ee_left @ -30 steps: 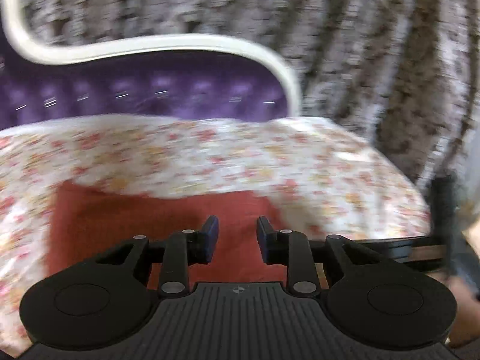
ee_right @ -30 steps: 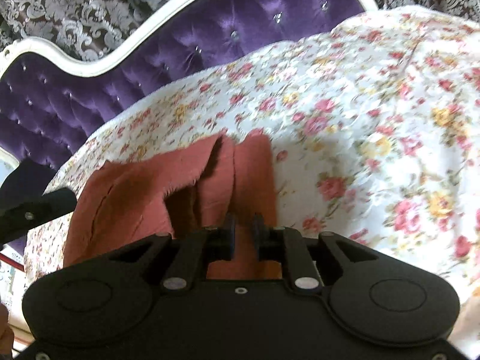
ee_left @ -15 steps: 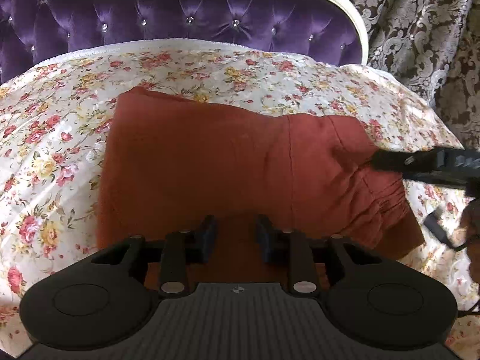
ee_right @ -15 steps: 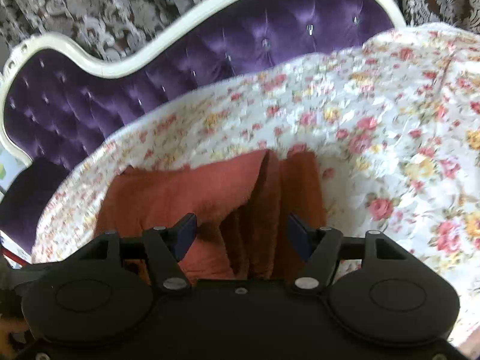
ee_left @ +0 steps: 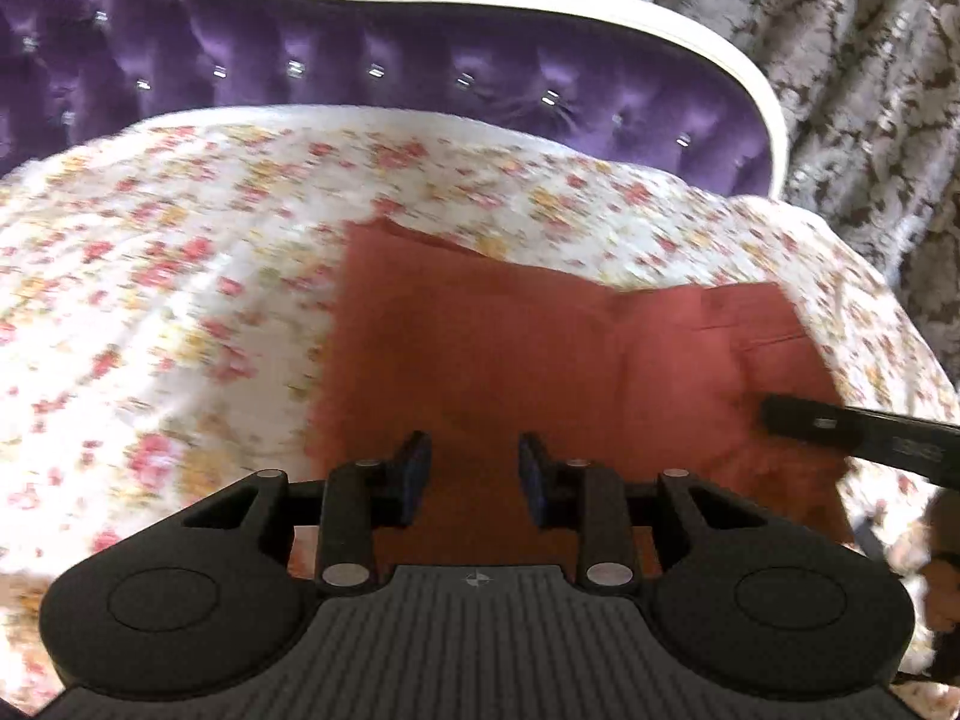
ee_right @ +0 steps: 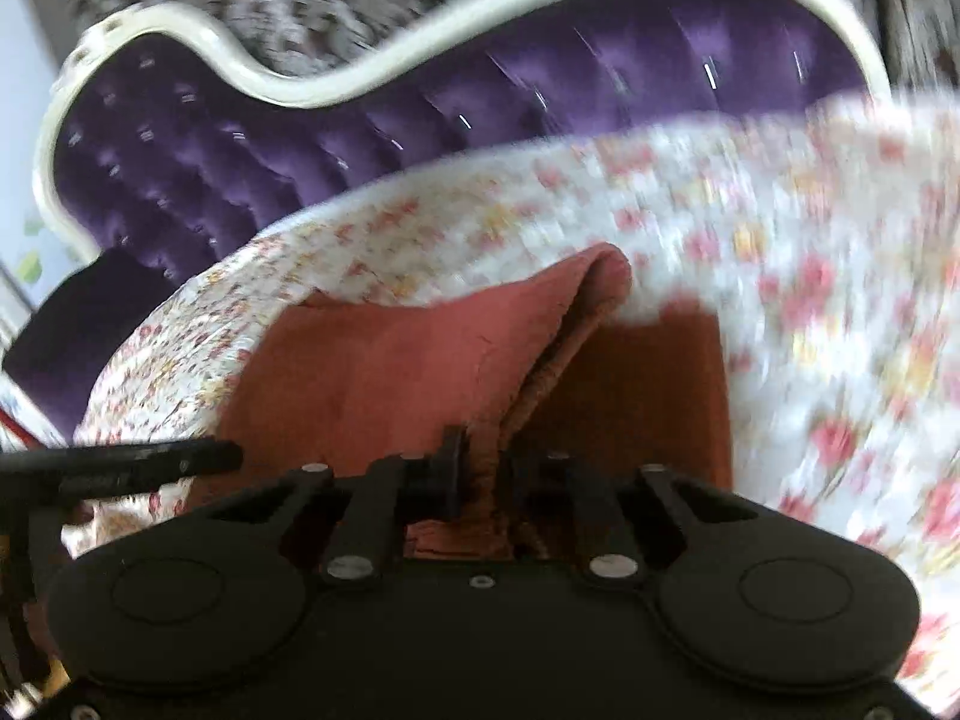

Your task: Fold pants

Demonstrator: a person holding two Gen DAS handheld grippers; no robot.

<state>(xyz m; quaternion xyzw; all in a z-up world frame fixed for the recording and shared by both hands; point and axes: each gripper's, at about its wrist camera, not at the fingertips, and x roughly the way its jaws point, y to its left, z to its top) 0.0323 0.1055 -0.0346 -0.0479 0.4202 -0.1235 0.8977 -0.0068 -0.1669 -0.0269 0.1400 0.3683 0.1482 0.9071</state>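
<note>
Half a second ago the right gripper [ee_right: 483, 474] stood wide open over the cloth; now its jaws are drawn in close on a raised ridge of the rust-red pants [ee_left: 540, 354], with fabric bunched between them. Over the same stretch the left gripper [ee_left: 474, 471] has shifted, so the pants sit further to its right than they did. Its jaws stand partly open with nothing between them, hovering over the near edge of the garment.

From where I stand, the pants lie on the floral bedspread [ee_left: 180, 276], in front of the purple tufted headboard [ee_left: 360, 66]. They look already doubled into a broad slab, the waistband end with its seam and pocket line toward the right side of the left camera's view. In the right camera a thick rolled edge rises off the flat layer, so one fold looks to be in hand and not yet laid down.

I judge the job to be somewhere past the middle: the legs seem brought together, but the lifted part has yet to be carried over, set flat and smoothed. Both views are smeared by motion, so finer creases cannot be made out.
</note>
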